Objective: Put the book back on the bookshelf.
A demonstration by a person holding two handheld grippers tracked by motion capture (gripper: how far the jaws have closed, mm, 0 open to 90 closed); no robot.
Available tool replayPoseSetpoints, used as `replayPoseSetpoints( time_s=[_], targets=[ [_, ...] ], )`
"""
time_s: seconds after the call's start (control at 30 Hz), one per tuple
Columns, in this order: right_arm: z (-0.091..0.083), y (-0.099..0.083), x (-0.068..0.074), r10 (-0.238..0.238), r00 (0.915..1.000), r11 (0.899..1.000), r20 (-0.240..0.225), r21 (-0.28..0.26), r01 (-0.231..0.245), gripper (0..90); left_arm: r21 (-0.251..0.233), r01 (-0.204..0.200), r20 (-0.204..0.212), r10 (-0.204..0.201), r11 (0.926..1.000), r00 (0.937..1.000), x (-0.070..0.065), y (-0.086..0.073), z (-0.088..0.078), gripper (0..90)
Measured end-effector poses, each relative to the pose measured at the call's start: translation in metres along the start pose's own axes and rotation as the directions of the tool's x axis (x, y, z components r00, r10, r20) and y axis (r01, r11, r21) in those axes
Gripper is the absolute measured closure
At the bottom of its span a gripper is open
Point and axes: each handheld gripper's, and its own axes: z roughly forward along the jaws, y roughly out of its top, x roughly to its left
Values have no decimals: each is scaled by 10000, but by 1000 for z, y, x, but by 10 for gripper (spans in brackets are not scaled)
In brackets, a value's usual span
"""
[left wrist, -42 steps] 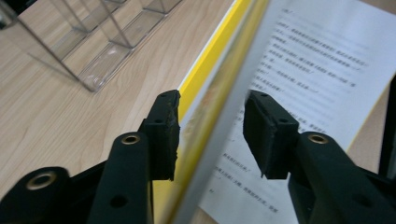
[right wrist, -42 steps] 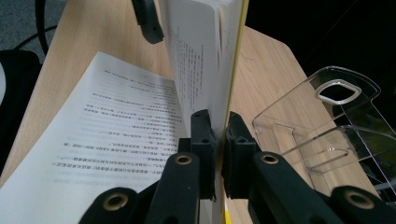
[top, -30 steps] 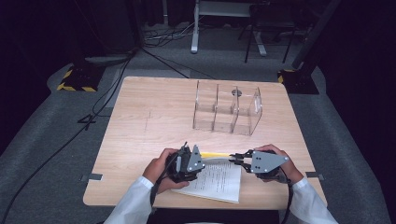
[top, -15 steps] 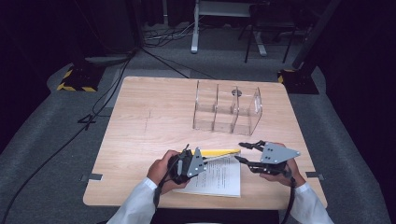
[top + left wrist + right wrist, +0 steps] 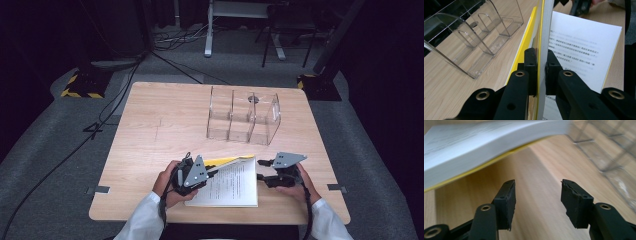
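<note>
Fingers (image 5: pixel 531 65) of the left gripper (image 5: pixel 192 172) clamp one yellow-backed booklet (image 5: pixel 232 182), its far edge raised off the tabletop (image 5: pixel 165 125); right gripper (image 5: pixel 265 170) fingers (image 5: pixel 505 202), just opening, stand apart and empty at the booklet's three o'clock.

In the left gripper view the tongs (image 5: pixel 539 65) cover the strip of the booklet (image 5: pixel 584 47) pinched between their pads, and the yellow cover (image 5: pixel 524 47) shows edge-on, so its face cannot be read. The print on the open page is too small and soft to make out, and the booklet's near end runs off the bottom edge. The clear plastic organizer (image 5: pixel 474 37) is cut by the top and left edges. In the right gripper view the booklet (image 5: pixel 486 142) is blurred and cropped at the left, and the organizer (image 5: pixel 609 150) is a smear at the right edge. In the high view the person's forearms (image 5: pixel 145 220) leave the bottom edge.
</note>
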Motion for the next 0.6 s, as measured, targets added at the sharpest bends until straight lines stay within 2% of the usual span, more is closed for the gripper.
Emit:
replayPoseSetpoints(
  time_s=[0.03,0.13,0.23,0.3,0.43,0.6],
  targets=[
    [3,2,4,-225,9997,9997,5,6,225,464,-30,17,32,-17,10000,10000,0,0,0,838],
    [2,6,9,-20,9975,9969,-704,-789,-36,474,-134,85,69,-84,9999,9999,0,-2,0,838],
    [-5,10,13,-98,9956,9908,-935,-1356,-30,509,-243,161,111,-158,9996,9998,1,-2,-1,838],
    [-10,14,15,-54,9938,9820,-1115,-1881,-158,539,-418,317,218,-308,9986,9993,3,-4,-3,837],
    [-11,24,23,-324,9929,9729,-1142,-2312,51,568,-591,588,402,-565,9965,9976,4,-4,-1,838],
    [-16,35,29,-343,9941,9565,-1026,-2918,29,587,-725,604,486,-570,9955,9972,1,0,4,837]
  ],
)
